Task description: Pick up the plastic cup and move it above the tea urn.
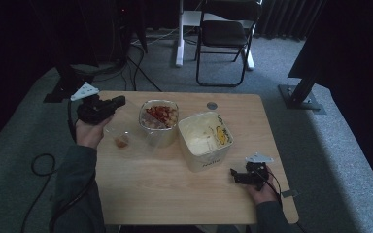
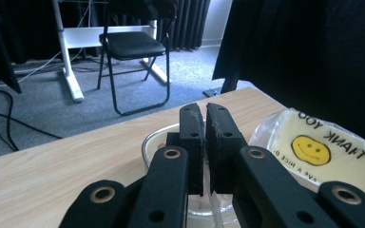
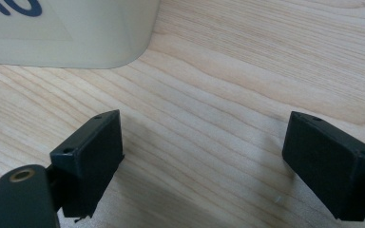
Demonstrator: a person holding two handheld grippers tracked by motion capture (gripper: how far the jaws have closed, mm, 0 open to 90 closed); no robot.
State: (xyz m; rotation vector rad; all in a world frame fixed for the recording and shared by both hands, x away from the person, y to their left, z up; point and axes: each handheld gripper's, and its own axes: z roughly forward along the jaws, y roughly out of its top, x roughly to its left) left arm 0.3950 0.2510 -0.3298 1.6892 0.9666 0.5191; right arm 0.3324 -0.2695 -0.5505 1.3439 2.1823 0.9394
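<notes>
Dark curtains are hanging around the room, and a folding chair (image 1: 226, 34) is standing on the grey carpet behind the wooden table (image 1: 165, 189). On the table, a clear plastic lid (image 1: 126, 133) is lying tilted, with its raised left edge at the left gripper (image 1: 119, 102). In the left gripper view the two black jaws are standing almost together, with only a thin slit between them, and a thin clear edge is showing in this slit, so the left gripper is pinching the lid. A small brown crumb is sitting on the lid. Just beside the lid, to its right, a round clear container (image 1: 159, 121) with red and pale food is standing; the lid is touching or overlapping its left side, I cannot tell which. Next to it a cream square tub (image 1: 205, 141) is standing, lined with a plastic bag (image 2: 323, 147) that is showing a yellow smiley face. The right gripper (image 1: 234, 174) is resting low over the table near the right front corner, close to the tub, and its jaws are standing wide apart over bare wood.
</notes>
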